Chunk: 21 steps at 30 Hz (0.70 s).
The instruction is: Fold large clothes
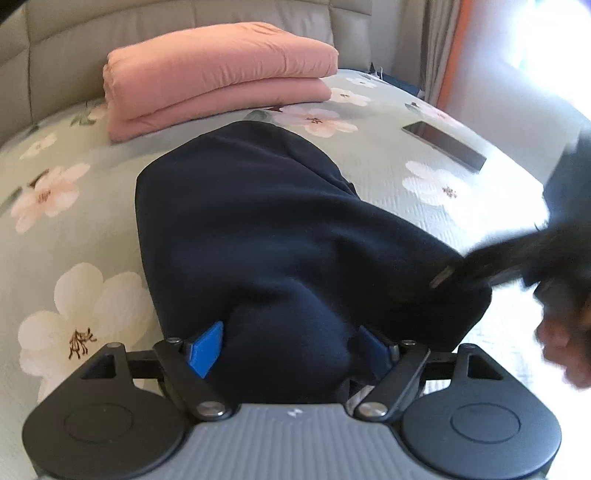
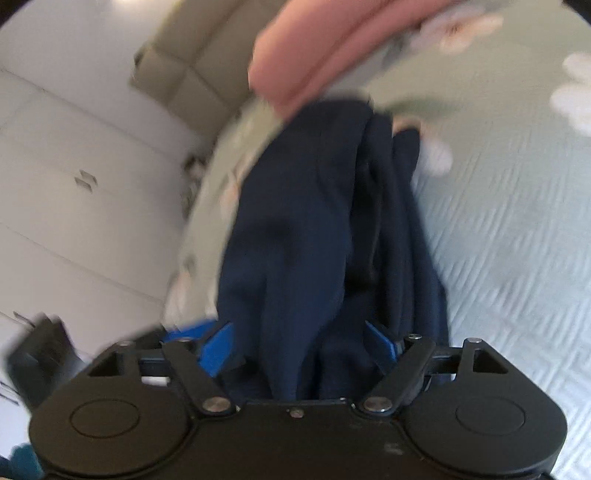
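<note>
A dark navy garment [image 1: 266,221] lies bunched on the floral bed cover [image 1: 55,229]. My left gripper [image 1: 291,350] has a fold of it between its blue fingers [image 1: 207,347], at the near edge. My right gripper [image 2: 299,347] holds another bunch of the navy garment [image 2: 303,221] between its blue fingers [image 2: 218,343]; that view is motion-blurred. The right gripper also shows blurred at the right edge of the left wrist view [image 1: 546,266], at the garment's right corner.
A folded pink blanket [image 1: 218,74] sits at the head of the bed against a beige padded headboard [image 1: 110,29]. A black phone [image 1: 443,149] lies on the cover to the right. White cabinet doors [image 2: 74,184] stand beside the bed.
</note>
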{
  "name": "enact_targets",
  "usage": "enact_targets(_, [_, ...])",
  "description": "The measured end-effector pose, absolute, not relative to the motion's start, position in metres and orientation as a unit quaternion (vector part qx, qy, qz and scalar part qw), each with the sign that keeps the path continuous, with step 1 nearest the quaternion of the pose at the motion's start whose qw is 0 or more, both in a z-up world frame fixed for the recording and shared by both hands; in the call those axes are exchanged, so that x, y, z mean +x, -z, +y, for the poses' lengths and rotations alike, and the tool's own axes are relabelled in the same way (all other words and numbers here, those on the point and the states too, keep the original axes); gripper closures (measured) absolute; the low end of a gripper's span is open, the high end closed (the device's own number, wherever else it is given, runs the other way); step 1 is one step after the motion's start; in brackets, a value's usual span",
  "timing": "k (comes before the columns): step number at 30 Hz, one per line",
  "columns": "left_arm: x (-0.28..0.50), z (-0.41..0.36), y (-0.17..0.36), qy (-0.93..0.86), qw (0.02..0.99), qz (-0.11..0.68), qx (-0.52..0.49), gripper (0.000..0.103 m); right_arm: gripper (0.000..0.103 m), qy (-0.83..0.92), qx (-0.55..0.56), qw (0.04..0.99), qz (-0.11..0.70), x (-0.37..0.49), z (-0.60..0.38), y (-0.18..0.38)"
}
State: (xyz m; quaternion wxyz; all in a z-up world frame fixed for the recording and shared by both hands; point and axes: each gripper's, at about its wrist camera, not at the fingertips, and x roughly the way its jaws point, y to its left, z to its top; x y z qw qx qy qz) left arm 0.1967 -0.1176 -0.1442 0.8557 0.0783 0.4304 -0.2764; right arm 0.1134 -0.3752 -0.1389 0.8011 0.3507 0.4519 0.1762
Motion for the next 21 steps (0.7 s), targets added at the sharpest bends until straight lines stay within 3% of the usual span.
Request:
enact_targets(1, [0.201,-0.111,0.140,0.283,0.849,0.442,0.057,0.023,0.097,-0.160,0.362,0.798,0.454,0.113,-0.371,0.146])
enact_targets(4, [0.217,-0.085,0.125,0.281,0.832,0.478,-0.023,0.023,0.097,-0.158,0.395,0.799,0.424,0.106,-0.368,0.144])
enact_targets(7, [0.230,-0.049,0.116,0.254,0.824,0.491,-0.123,0.019,0.097,-0.171,0.370,0.847,0.343,0.089,-0.382,0.102])
enact_targets(9, [0.238,-0.042,0.122,0.214,0.832,0.497,-0.125,0.020,0.097,-0.170,0.368,0.852,0.331,0.080,-0.392,0.088])
enact_targets(13, [0.247,-0.061,0.163,0.215,0.810,0.536,-0.105,0.020,0.098,-0.143,0.326,0.845,0.399,0.076,-0.388,0.136])
enact_targets(15, [0.243,-0.068,0.184,0.212,0.811,0.535,-0.104,0.006,0.098,-0.128,0.335,0.824,0.438,0.086,-0.385,0.176])
enact_targets(17, [0.238,-0.069,0.195,0.214,0.809,0.538,-0.105,0.005,0.098,-0.107,0.332,0.816,0.461,0.098,-0.385,0.198])
enact_targets(19, [0.237,-0.069,0.193,0.216,0.811,0.537,-0.093,0.005,0.089,-0.103,0.344,0.805,0.473,0.109,-0.390,0.195])
enact_targets(21, [0.238,-0.070,0.187,0.214,0.819,0.529,-0.066,0.005,0.053,-0.086,0.308,0.816,0.481,0.120,-0.394,0.169])
